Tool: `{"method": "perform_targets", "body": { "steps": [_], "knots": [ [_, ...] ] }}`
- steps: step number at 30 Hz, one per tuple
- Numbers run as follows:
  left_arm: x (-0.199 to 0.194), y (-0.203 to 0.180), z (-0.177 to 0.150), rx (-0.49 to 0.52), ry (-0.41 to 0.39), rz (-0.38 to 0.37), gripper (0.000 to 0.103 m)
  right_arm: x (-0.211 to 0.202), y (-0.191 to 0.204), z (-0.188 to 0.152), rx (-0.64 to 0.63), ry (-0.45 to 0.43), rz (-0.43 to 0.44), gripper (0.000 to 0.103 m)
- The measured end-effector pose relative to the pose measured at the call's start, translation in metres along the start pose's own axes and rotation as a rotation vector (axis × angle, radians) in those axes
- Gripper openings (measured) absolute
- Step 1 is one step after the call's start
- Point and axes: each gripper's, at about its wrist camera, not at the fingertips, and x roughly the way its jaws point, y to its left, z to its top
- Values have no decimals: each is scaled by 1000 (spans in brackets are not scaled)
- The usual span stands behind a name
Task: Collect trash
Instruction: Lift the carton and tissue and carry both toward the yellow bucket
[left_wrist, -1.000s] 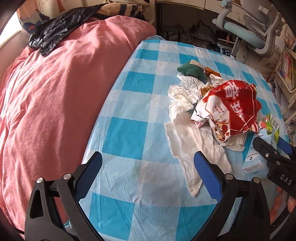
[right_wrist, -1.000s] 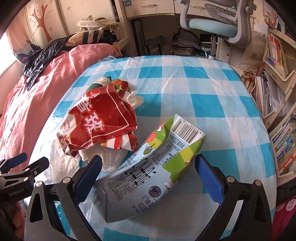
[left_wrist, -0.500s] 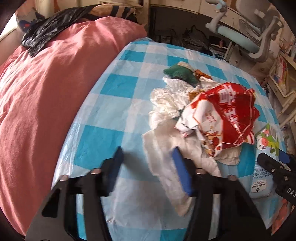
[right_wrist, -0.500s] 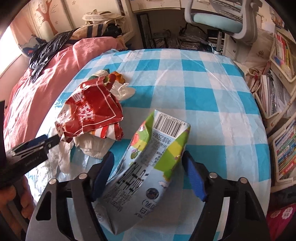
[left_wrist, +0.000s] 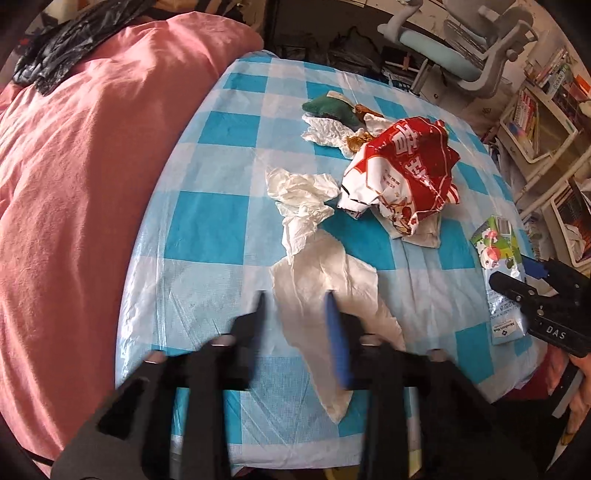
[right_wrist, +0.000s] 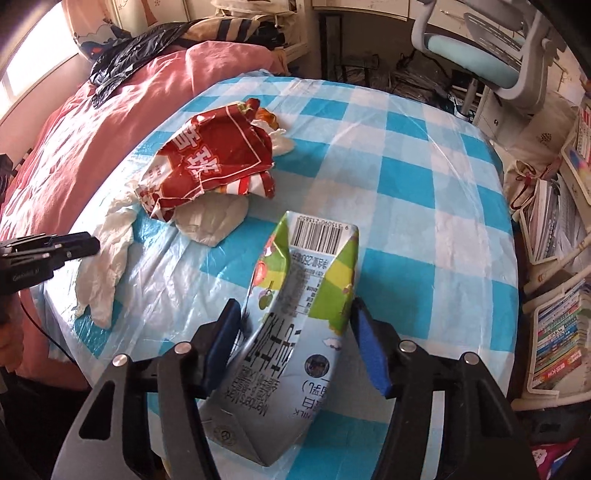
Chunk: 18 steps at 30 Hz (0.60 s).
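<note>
Trash lies on a blue-and-white checked table (left_wrist: 207, 206). A crushed milk carton (right_wrist: 295, 325) lies between the fingers of my right gripper (right_wrist: 295, 321); the jaws have narrowed around it and seem to touch its sides. The carton also shows in the left wrist view (left_wrist: 498, 266). My left gripper (left_wrist: 295, 306) is blurred, its jaws close together around a white paper napkin (left_wrist: 325, 291). A crumpled red snack bag (left_wrist: 406, 170) lies beyond, also seen in the right wrist view (right_wrist: 210, 162). More white tissue (left_wrist: 303, 192) and a green wrapper (left_wrist: 328, 107) lie further back.
A pink quilt (left_wrist: 74, 184) on a bed borders the table's left side, with a black plastic bag (left_wrist: 62, 37) on it. An office chair (right_wrist: 491, 48) stands behind the table. Bookshelves (right_wrist: 557, 295) are at the right.
Both grippers have closed from wide open. The left one narrowed around the white napkin and moved forward; the right one narrowed around the milk carton.
</note>
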Motion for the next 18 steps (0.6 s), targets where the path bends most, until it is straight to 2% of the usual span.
{"method": "perform_targets", "body": {
  "steps": [1, 2, 4, 7, 8, 10, 11, 12, 14, 17, 18],
  "knots": [
    [2, -1, 1, -10, -7, 33, 79, 0, -1, 0, 2, -4, -9, 63],
    [3, -3, 2, -12, -16, 56, 82, 0, -1, 1, 0, -9, -21, 64],
    [10, -7, 3, -2, -8, 54, 83, 2, 0, 3, -9, -14, -37, 64],
    [21, -14, 7, 17, -16, 97, 83, 6, 4, 5, -43, -12, -59, 63],
    [23, -20, 8, 47, -27, 112, 78, 7, 6, 6, -56, -18, -68, 63],
    [24, -33, 10, 124, -42, 110, 52, 5, 5, 6, -50, -25, -60, 60],
    [22, -38, 12, 139, -38, 79, 27, 4, 1, 8, -24, -25, -31, 60],
    [21, -39, 15, 132, -29, 44, 15, 4, -3, 8, -1, -25, -3, 59],
    [14, -34, 20, 70, -44, -70, 12, 2, -14, 9, 79, -31, 88, 59],
    [-19, -14, 31, -57, -168, -359, 12, -2, -21, 11, 144, -48, 156, 59],
    [-24, -9, 33, -80, -183, -364, 12, -3, -22, 12, 158, -55, 171, 58]
  ]
}}
